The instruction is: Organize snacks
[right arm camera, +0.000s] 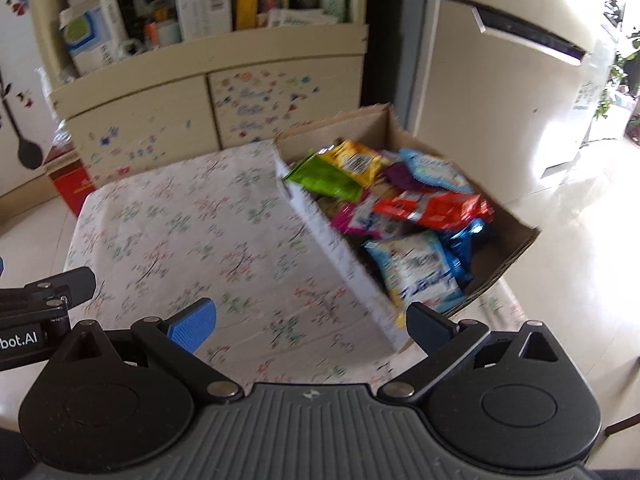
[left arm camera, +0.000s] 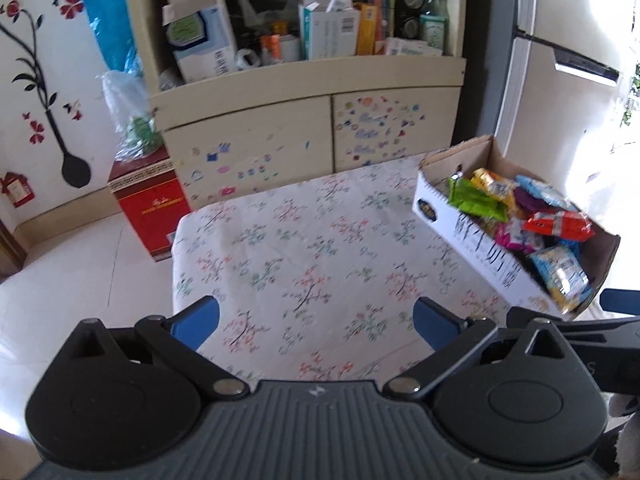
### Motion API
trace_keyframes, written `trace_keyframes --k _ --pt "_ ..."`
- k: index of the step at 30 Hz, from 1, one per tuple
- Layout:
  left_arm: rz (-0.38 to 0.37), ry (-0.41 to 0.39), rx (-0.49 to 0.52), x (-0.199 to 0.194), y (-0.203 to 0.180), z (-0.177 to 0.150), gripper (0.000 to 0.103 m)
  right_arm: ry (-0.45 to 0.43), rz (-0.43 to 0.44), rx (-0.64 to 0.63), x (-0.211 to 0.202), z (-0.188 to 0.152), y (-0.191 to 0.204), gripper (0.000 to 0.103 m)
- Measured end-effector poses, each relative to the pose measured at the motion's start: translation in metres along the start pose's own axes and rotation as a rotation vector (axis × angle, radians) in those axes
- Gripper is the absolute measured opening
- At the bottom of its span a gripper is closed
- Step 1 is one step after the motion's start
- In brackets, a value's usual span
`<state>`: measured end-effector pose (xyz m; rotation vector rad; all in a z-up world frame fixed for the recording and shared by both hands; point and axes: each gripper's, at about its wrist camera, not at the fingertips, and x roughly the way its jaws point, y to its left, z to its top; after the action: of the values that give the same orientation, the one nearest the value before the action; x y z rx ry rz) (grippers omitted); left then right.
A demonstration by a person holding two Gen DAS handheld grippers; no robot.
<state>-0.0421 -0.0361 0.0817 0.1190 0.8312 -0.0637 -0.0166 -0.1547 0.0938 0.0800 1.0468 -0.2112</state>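
Above the near edge of the tabletop [left arm camera: 304, 240], both grippers hang level and point forward toward the cabinet [left arm camera: 280, 92]. The left gripper [left arm camera: 316, 320] has its blue pads spread wide with nothing between them; the right gripper [right arm camera: 312, 322] is likewise released and empty, its right finger [right arm camera: 430, 330] just in front of the near end of the cardboard box [right arm camera: 320, 224]. That box sits on the right side of the flowered tabletop, open at the top, its long axis running from the near right corner away toward the cabinet. Inside the box lies a loose heap of snack packets: a green packet [right arm camera: 324, 178] and a yellow packet [right arm camera: 358, 162] at the far end, a red packet [right arm camera: 436, 208] in the middle, a pale blue packet [right arm camera: 420, 276] nearest the grippers.
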Motion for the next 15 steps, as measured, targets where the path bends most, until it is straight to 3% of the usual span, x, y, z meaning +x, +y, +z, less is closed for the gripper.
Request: trace_keyframes --k 8,15 --pt "0.074 0.096 -0.026 0.037 0.018 -0.034 0.102 0.065 0.030 -0.045 0.041 -0.040 0.016 0.103" --pt "0.091 0.160 -0.055 0.062 0.028 -0.052 0.102 0.071 0.045 0.033 0.081 -0.065 0.021 0.103"
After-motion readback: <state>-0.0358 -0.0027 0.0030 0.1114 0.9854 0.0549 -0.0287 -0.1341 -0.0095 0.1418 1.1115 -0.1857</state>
